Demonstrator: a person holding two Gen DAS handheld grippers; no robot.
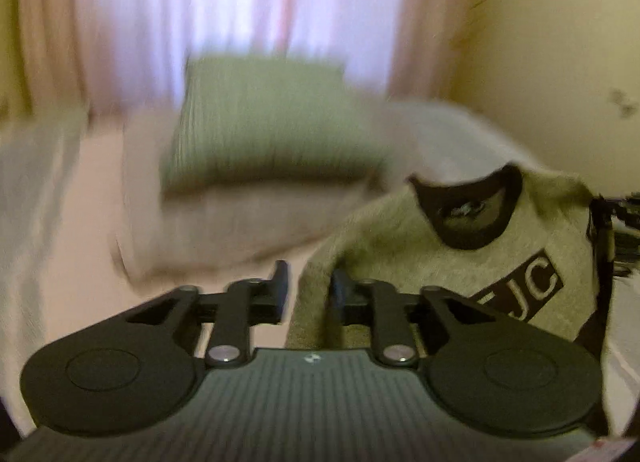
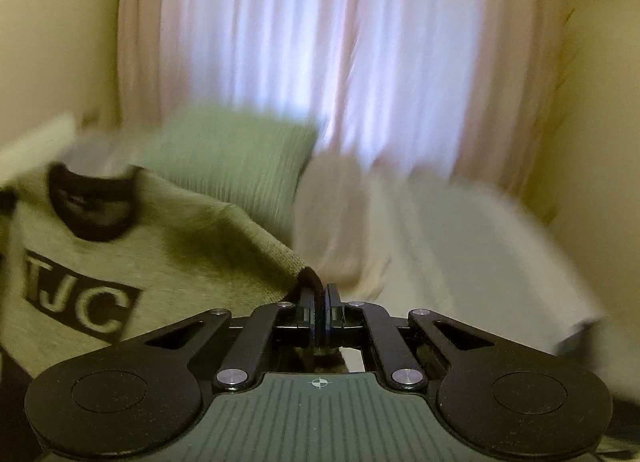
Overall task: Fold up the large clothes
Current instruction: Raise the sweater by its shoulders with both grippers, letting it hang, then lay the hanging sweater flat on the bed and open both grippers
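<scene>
**Sweater held up, no fold made yet**

Early in the task, by the look of it: sweater [image 2: 168, 262] lifted off the bed [image 1: 80, 222] and stretched between both tongs, front and "TJC" patch facing near, every fold still ahead. Right tongs [image 2: 319, 312] clamped tight on a dark cuff. Left tongs [image 1: 308, 290] narrowly parted, with a fold of knit hanging between; real grip or not, cannot tell. Fuzzy beige knit, dark ribbed collar, soft and droopy. Far behind: ribbed green pillow [image 1: 264, 122], pale bedding, pink pleated curtain [image 2: 340, 54]. Much motion blur.
</scene>
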